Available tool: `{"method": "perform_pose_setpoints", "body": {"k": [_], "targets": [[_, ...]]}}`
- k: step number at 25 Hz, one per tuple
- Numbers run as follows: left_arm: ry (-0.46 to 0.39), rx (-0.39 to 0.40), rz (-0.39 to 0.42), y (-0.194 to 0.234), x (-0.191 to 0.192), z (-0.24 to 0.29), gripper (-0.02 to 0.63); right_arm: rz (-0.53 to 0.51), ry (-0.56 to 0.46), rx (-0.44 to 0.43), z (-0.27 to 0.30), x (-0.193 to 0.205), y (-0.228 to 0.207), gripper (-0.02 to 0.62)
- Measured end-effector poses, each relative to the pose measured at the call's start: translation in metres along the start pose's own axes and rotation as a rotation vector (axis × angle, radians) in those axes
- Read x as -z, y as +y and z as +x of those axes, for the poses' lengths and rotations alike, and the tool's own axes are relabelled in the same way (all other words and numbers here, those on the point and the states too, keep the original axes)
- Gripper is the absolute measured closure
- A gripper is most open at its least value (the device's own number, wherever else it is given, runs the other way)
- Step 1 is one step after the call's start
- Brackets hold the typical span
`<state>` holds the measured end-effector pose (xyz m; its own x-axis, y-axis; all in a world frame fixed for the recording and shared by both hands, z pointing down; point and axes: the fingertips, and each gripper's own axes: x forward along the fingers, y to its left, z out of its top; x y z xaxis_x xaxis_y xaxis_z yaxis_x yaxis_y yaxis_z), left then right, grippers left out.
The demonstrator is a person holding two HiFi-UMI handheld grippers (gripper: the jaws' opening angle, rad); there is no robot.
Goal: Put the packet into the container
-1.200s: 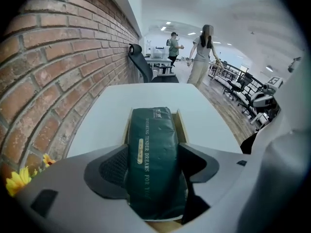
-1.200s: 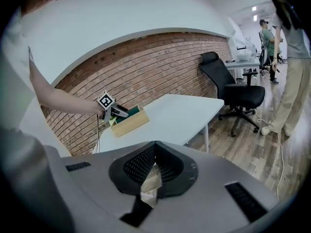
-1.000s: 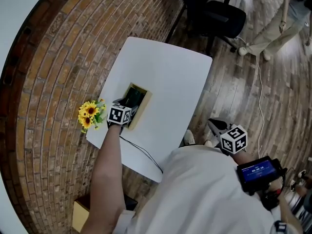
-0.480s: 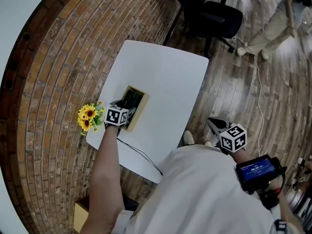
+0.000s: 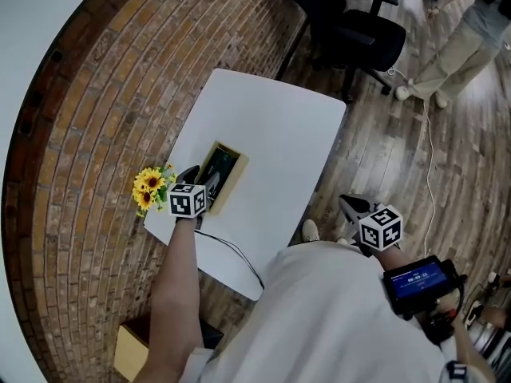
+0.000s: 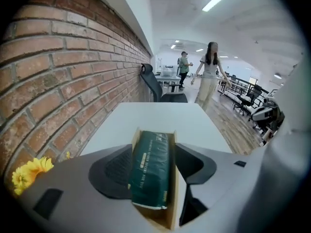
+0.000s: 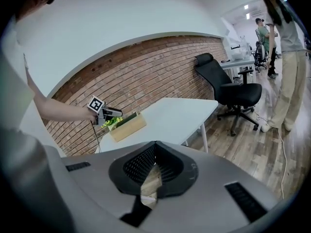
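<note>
the left gripper (image 5: 201,180) hid the container's (image 5: 234,175) near end from above; its jaws, just narrowing, stood apart, clear of the dark green packet (image 6: 149,171) lying inside. the container sat by the table's (image 5: 279,134) brick-side edge, beside the sunflowers (image 5: 150,188). the right gripper's (image 7: 154,147) jaws met at the tips, off the table.

A white surface (image 5: 279,134) stands along a brick wall (image 5: 96,102), with yellow sunflowers (image 5: 149,188) just beside its near corner. Beyond its far end, a black office chair (image 5: 363,34) stands on the wooden floor (image 5: 391,150), and a person (image 5: 459,46) is near it.
</note>
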<state>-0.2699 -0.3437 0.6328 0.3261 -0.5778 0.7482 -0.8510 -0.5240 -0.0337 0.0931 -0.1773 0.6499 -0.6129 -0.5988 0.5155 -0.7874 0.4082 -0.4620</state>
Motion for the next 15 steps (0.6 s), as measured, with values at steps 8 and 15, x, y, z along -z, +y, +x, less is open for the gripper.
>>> {"method": "perform_pose_setpoints", "body": {"k": [8, 15], "targets": [[-0.093, -0.025, -0.140, -0.072, 0.030, -0.039, 0.454, -0.028, 0.003, -0.070, 0.009, -0.004, 0.009, 0.589], [-0.146, -0.031, -0.244, -0.134, 0.068, -0.072, 0.579, -0.068, 0.013, -0.123, 0.021, -0.009, 0.019, 0.589]]}}
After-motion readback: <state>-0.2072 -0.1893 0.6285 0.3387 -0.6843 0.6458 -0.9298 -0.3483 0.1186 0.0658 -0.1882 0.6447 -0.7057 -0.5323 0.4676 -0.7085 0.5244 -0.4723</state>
